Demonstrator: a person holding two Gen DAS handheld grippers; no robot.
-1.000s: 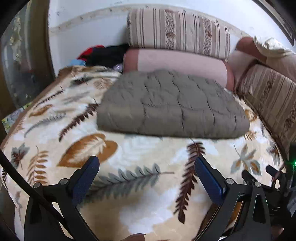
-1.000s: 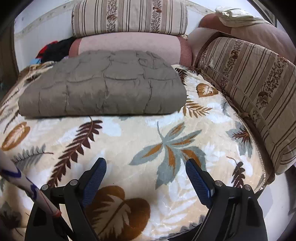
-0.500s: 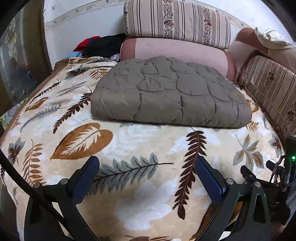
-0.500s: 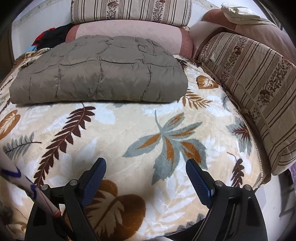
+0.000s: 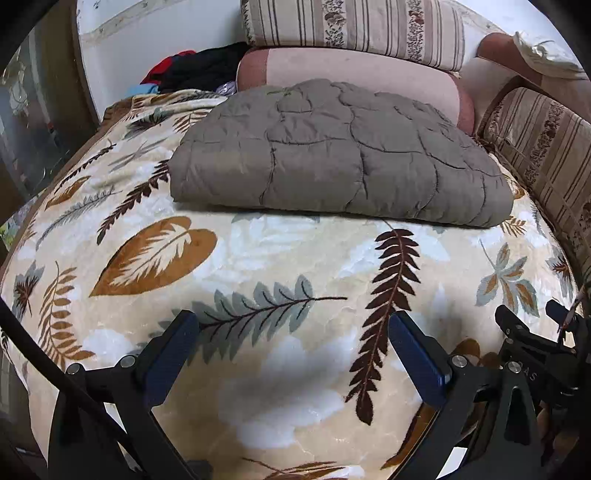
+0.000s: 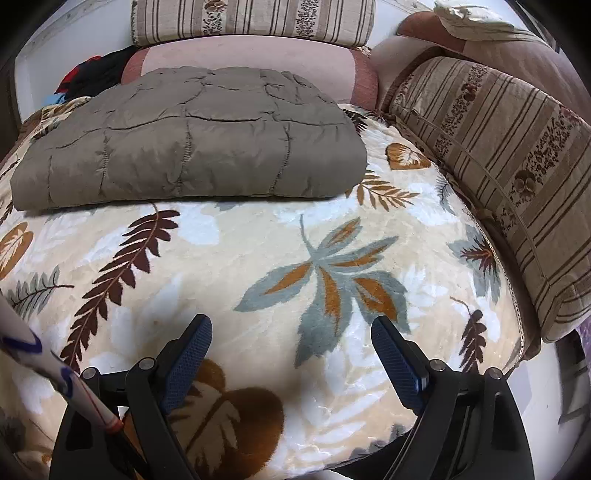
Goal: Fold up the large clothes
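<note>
A grey-brown quilted garment (image 5: pixel 332 151) lies folded into a thick rectangle on the far half of a leaf-patterned blanket (image 5: pixel 258 258); it also shows in the right wrist view (image 6: pixel 192 140). My left gripper (image 5: pixel 291 350) is open and empty, well short of the garment, above the blanket's near part. My right gripper (image 6: pixel 291 350) is open and empty too, above the near part of the blanket (image 6: pixel 332 240). The right gripper's body shows at the lower right of the left wrist view (image 5: pixel 535 354).
A pink bolster (image 5: pixel 362 77) and a striped cushion (image 5: pixel 351 29) lie behind the garment. A striped cushion (image 6: pixel 498 155) lines the right side. A heap of dark and red clothes (image 5: pixel 192 70) sits at the back left. The blanket's edge drops off at the near right (image 6: pixel 517 332).
Both grippers have pulled back and risen a little, so the folded garment sits lower and fuller in both views. The garment itself has not moved. Both grippers stay open.
</note>
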